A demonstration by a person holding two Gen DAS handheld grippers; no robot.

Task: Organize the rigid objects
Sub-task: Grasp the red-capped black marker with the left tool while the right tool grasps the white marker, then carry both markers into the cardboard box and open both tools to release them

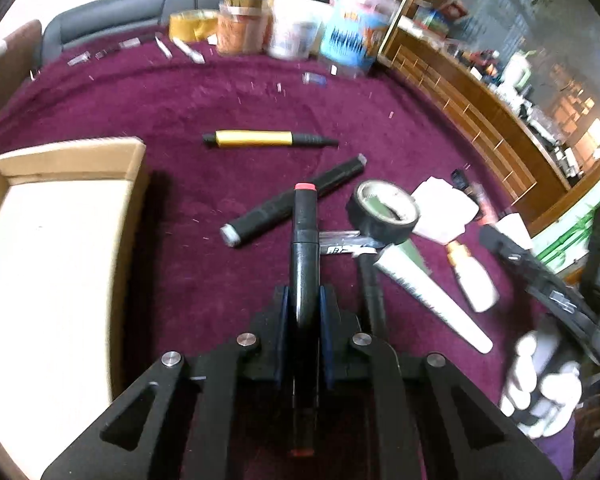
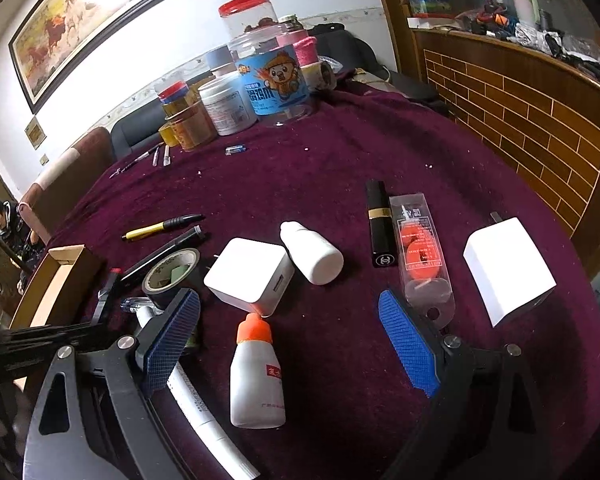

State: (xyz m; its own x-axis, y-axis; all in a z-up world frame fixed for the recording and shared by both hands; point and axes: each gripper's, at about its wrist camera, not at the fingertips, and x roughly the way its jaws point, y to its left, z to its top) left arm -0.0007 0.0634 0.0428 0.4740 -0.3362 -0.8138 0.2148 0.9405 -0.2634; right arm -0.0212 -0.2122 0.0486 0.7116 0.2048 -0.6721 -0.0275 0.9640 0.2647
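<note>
Left tool [image 1: 303,312] pinched tight on the black red-capped marker [image 1: 305,240] just above the table [image 1: 180,100], a light, stiff, slick barrel best held mid-body, box [image 1: 60,168] waiting alongside, while the right tool [image 2: 296,344] gapes wide over the glue bottle [image 2: 256,376], holding nothing.

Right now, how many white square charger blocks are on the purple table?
2. One white charger sits mid-table beside the tape roll; the other white charger lies at far right. More may hide out of view.
</note>
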